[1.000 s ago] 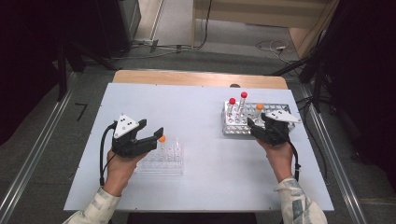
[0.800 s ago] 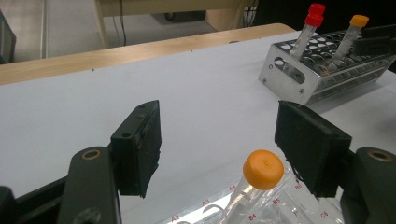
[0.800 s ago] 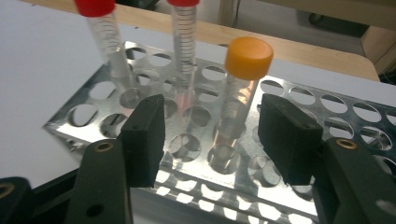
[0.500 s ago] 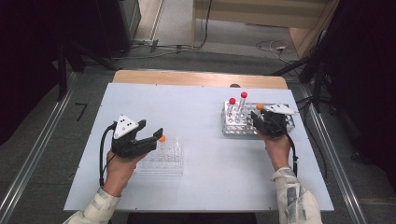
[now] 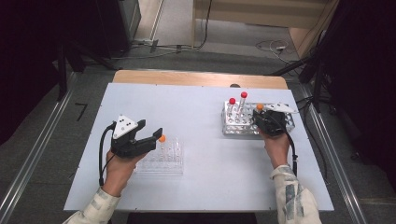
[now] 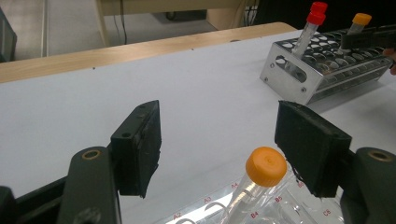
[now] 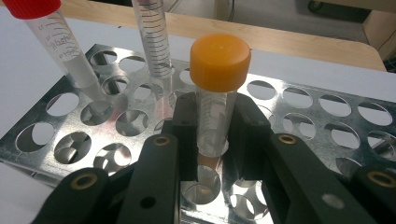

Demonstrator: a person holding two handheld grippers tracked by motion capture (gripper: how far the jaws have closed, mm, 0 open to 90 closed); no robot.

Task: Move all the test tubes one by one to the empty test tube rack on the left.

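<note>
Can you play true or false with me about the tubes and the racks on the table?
1. The right gripper is shut on the orange-capped clear tube in the shiny metal rack. True.
2. The left gripper squeezes the orange-capped tube in the clear plastic rack. False: its jaws stand apart, beside the cap.
3. Two red-capped tubes stand in the metal rack. True.
4. The clear plastic rack sits on top of the metal rack. False: they are apart on the white table.

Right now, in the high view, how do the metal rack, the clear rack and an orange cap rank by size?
1. Metal rack and clear rack: look alike, unranked.
2. Orange cap: smallest.
</note>
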